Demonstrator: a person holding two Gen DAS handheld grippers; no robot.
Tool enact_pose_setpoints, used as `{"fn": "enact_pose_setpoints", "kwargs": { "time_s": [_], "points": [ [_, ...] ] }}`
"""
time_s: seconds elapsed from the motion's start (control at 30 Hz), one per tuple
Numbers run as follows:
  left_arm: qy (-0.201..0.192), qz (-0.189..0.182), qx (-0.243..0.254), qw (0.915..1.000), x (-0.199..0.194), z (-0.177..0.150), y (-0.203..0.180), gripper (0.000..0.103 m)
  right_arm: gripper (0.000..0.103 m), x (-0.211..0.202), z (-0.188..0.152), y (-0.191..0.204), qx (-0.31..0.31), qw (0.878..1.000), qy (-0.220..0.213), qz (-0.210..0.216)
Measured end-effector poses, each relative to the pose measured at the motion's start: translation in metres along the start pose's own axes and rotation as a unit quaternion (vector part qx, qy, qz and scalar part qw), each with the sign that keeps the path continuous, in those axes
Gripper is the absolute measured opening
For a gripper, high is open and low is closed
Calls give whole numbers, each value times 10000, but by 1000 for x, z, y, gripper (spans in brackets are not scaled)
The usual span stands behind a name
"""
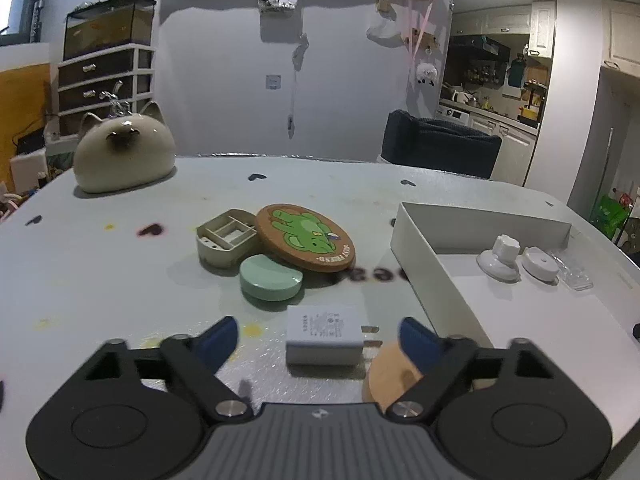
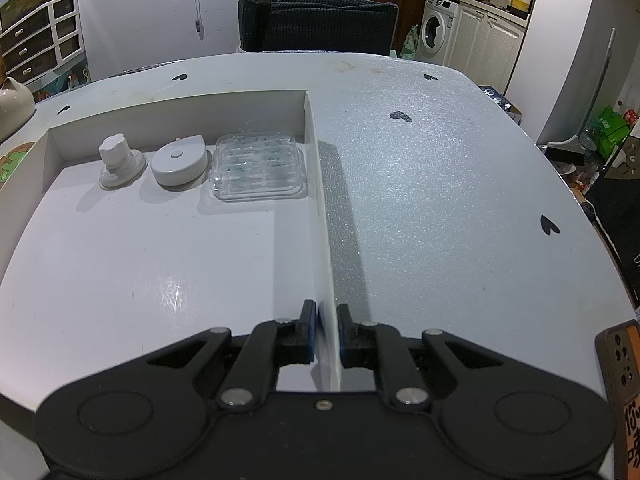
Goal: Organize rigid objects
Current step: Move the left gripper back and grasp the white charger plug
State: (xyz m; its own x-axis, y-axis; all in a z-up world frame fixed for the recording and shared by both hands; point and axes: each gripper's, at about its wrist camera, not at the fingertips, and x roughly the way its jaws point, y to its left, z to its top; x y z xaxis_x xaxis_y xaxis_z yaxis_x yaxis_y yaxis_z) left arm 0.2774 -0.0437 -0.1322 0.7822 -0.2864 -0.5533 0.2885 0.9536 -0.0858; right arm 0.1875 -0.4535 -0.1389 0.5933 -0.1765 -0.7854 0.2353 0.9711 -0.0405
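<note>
My left gripper (image 1: 320,338) is open, its blue fingertips either side of a white USB charger (image 1: 322,336) lying on the table. A plain cork disc (image 1: 390,374) lies under the right finger. Beyond are a mint-green round case (image 1: 270,278), a cork coaster with a green elephant (image 1: 306,238) and a beige plastic tray part (image 1: 224,240). My right gripper (image 2: 324,330) is shut on the right wall of the white box (image 2: 326,280). In the box stand a white suction knob (image 2: 118,162), a white round puck (image 2: 180,164) and a clear plastic blister case (image 2: 260,170).
A ceramic cat figure (image 1: 124,152) sits at the table's far left. A dark chair (image 2: 318,24) stands behind the table. The white box (image 1: 436,276) sits right of the charger. An orange and brown object (image 2: 620,360) pokes in at the right edge.
</note>
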Motion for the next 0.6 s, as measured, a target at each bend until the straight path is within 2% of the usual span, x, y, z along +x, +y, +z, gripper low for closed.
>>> {"fn": "enact_pose_setpoints", "kwargs": {
  "time_s": [0.1, 0.27, 0.4, 0.6],
  "points": [
    [40, 15, -20, 10000, 8, 4, -2, 65, 12, 0, 0, 0, 1, 10000, 0, -1],
    [165, 172, -1, 9997, 19, 7, -5, 56, 12, 0, 0, 0, 5, 10000, -4, 2],
    [238, 162, -63, 9996, 23, 6, -5, 46, 12, 0, 0, 0, 3, 10000, -4, 2],
    [187, 258, -271, 9991, 16, 6, -1, 46, 12, 0, 0, 0, 4, 10000, -4, 1]
  ]
}}
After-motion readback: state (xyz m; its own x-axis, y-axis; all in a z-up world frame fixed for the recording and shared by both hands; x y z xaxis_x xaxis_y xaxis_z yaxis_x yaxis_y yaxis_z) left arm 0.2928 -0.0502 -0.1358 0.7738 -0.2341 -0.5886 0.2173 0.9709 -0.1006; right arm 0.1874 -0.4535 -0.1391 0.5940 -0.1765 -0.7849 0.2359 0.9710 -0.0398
